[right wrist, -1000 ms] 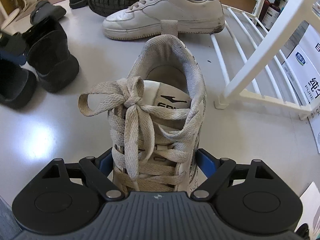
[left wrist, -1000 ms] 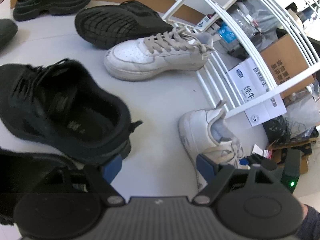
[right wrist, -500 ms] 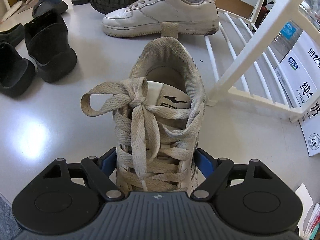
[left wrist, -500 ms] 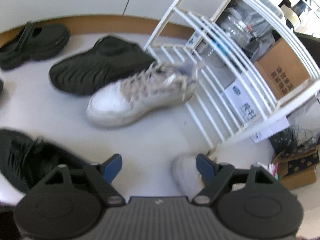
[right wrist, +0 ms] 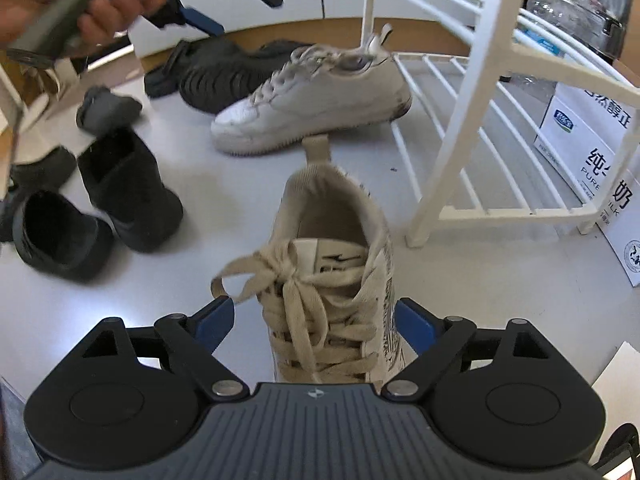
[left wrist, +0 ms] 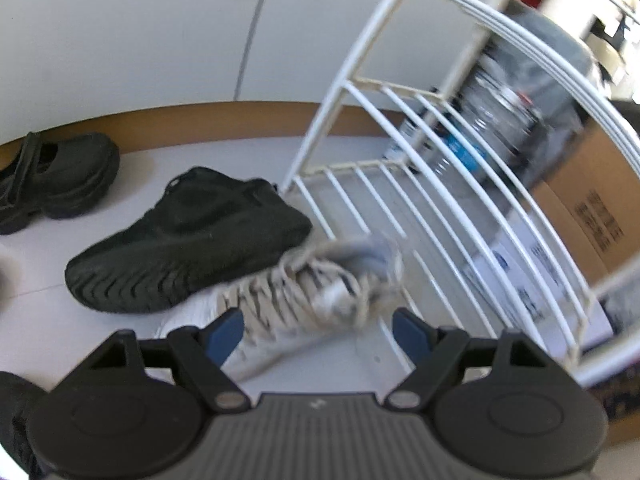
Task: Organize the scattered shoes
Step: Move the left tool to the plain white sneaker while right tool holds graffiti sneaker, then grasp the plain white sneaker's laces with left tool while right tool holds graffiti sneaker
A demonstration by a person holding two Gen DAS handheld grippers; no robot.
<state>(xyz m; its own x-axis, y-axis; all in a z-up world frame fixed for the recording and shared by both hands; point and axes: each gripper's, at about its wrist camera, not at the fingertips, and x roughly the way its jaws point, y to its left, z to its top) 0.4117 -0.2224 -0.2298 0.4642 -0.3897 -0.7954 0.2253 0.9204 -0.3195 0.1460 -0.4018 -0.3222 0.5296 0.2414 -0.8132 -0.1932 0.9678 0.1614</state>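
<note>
Straddling a scuffed, frayed-lace cream sneaker [right wrist: 332, 280] on glossy grey floor [right wrist: 120, 300], right gripper [right wrist: 316, 320] has just widened, blue pads clear. Left gripper [left wrist: 316, 330] spread wide, empty, over second white sneaker [left wrist: 304, 304] near white wire rack [left wrist: 420, 208]; ridged-sole black shoe [left wrist: 188, 240] left.

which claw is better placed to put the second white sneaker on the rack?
Probably left. The left claw is open, empty, above the far white sneaker by the white rack. The right claw, just opening, straddles the near sneaker.
</note>
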